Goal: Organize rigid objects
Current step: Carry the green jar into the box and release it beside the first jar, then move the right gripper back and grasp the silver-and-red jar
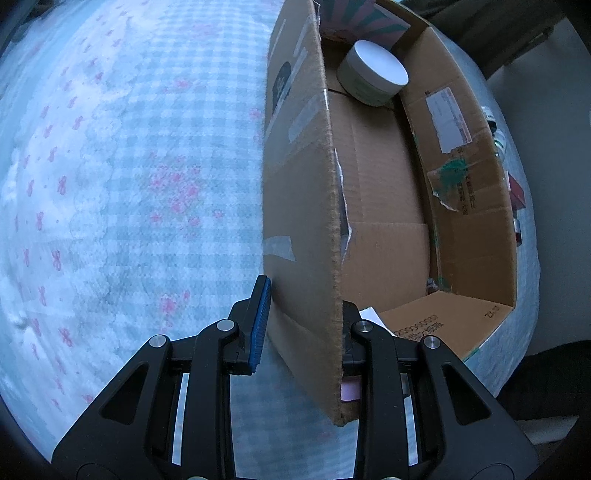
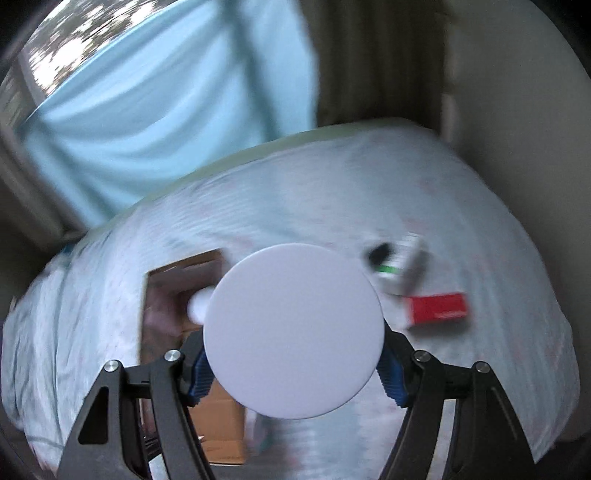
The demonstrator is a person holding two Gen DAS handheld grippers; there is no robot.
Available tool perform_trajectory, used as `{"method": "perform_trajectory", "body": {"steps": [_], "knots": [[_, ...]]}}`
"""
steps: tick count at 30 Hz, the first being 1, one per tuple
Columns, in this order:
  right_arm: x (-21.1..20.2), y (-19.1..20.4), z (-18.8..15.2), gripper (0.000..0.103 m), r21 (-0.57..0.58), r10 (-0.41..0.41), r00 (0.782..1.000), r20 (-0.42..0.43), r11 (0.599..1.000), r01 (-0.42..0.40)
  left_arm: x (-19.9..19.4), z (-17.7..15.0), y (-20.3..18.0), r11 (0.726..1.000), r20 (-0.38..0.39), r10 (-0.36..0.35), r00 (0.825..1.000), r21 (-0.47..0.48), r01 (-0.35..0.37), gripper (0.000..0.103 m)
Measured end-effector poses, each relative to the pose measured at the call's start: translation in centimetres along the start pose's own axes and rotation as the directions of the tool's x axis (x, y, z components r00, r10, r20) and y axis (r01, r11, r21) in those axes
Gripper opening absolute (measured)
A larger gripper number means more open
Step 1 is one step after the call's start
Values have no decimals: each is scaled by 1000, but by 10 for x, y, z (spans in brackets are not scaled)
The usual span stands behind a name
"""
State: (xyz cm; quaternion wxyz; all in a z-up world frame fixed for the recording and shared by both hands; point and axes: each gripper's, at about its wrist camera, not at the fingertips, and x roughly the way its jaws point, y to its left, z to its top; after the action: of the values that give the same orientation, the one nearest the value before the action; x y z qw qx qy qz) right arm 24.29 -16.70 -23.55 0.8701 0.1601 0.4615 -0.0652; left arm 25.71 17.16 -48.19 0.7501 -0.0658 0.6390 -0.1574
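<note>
- Your left gripper (image 1: 301, 325) is clamped shut on the near wall of the cardboard box (image 1: 388, 229), one blue-padded finger (image 1: 260, 325) outside the wall and the other inside it.
- The box sits open on a bed cover (image 1: 129, 166) of pale blue check with pink flower prints. It is plain brown card, with torn tape and a ripped label on its far wall.
- Inside the box, at the far end from your left gripper, a round white-lidded tub (image 1: 373, 74) with a pale greenish side stands upright on the floor of the box. Behind it, a pink and teal striped thing (image 1: 364, 22) leans at the very end; you cannot tell what it is.
- Your right gripper (image 2: 293, 365) is closed on a second round tub (image 2: 293, 330). Its flat white lid faces the camera and hides the body; the blue pads (image 2: 201, 373) press on either side beneath the lid.
- That held tub is above the bed, over the right edge of the box as the right wrist view shows it.
- To the right of the box, on the cover, lie a red packet (image 2: 437, 308) and a small white and green container (image 2: 397, 262), both blurred.
</note>
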Motion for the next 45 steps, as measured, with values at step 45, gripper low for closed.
{"method": "perform_trajectory", "body": {"steps": [45], "knots": [[192,168,-88,103,-630,46,928,-369,722,-286,25,11,13,999,-11,-43,999,-3,43,24]]}}
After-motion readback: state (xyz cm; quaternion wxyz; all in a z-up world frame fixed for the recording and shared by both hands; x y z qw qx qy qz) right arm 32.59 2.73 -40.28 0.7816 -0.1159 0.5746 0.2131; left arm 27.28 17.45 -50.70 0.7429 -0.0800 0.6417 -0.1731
